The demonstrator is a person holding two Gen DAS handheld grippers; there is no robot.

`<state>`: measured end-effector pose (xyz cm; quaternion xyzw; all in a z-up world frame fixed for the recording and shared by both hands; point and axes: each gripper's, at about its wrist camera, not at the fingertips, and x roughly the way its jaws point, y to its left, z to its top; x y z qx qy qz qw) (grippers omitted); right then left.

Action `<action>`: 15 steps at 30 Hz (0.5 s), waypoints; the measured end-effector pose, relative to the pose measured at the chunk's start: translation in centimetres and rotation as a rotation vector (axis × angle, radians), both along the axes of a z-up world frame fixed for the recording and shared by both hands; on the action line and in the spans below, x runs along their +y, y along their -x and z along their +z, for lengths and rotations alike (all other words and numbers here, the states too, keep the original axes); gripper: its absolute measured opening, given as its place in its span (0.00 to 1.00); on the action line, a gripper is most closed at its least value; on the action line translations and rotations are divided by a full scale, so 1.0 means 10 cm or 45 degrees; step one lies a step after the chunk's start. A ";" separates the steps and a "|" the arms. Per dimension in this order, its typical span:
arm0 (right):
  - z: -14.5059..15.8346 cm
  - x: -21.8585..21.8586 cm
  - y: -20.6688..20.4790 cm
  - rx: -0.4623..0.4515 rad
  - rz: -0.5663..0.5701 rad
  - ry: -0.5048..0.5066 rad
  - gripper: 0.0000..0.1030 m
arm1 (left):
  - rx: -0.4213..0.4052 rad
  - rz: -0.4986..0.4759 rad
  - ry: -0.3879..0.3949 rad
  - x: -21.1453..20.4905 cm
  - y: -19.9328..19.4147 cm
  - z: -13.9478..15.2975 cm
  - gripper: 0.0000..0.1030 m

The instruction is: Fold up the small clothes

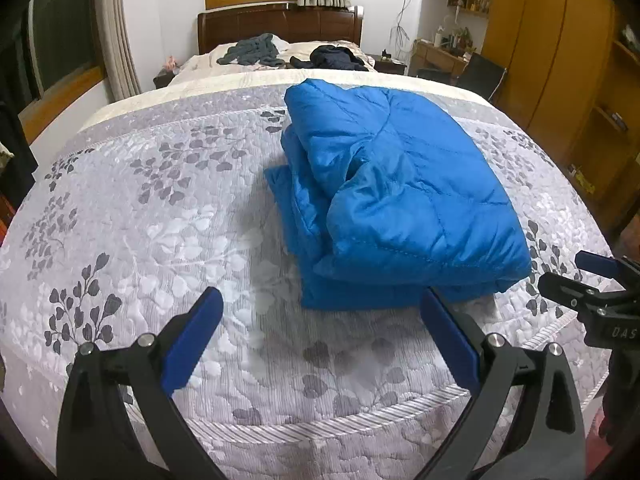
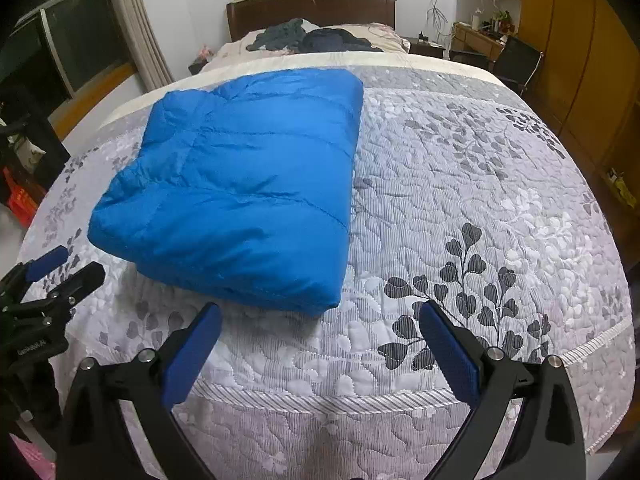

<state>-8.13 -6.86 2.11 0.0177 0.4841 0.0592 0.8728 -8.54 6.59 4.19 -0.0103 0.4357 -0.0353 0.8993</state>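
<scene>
Now, with the left gripper (image 1: 320, 312) and right gripper (image 2: 320, 326) both wide open and empty, I would only press flat the puffy blue quilted jacket (image 2: 236, 196), already folded at centre left.

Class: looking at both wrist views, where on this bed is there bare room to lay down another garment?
Free: quilt right of the blue jacket, and the strip between it and the foot edge. Crowded: the pillow end, under the dark clothes.

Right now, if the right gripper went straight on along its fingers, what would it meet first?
Probably the quilt, just past the near right corner of the folded blue jacket. The right gripper is open and angled down at the bed; the jacket sits slightly left of its centre line, though depth is unclear.
</scene>
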 end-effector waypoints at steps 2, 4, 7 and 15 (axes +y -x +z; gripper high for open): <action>0.00 0.00 -0.01 0.004 -0.001 0.000 0.96 | 0.003 -0.005 0.002 -0.01 -0.01 0.00 0.95; 0.00 -0.01 -0.01 0.006 -0.007 0.002 0.96 | 0.003 -0.009 -0.001 -0.02 -0.01 0.00 0.95; -0.01 -0.03 -0.01 0.007 -0.014 0.001 0.96 | 0.004 -0.013 -0.005 -0.04 -0.01 -0.01 0.95; -0.01 -0.03 -0.01 0.012 -0.013 0.005 0.96 | 0.007 -0.018 -0.008 -0.05 -0.01 -0.01 0.95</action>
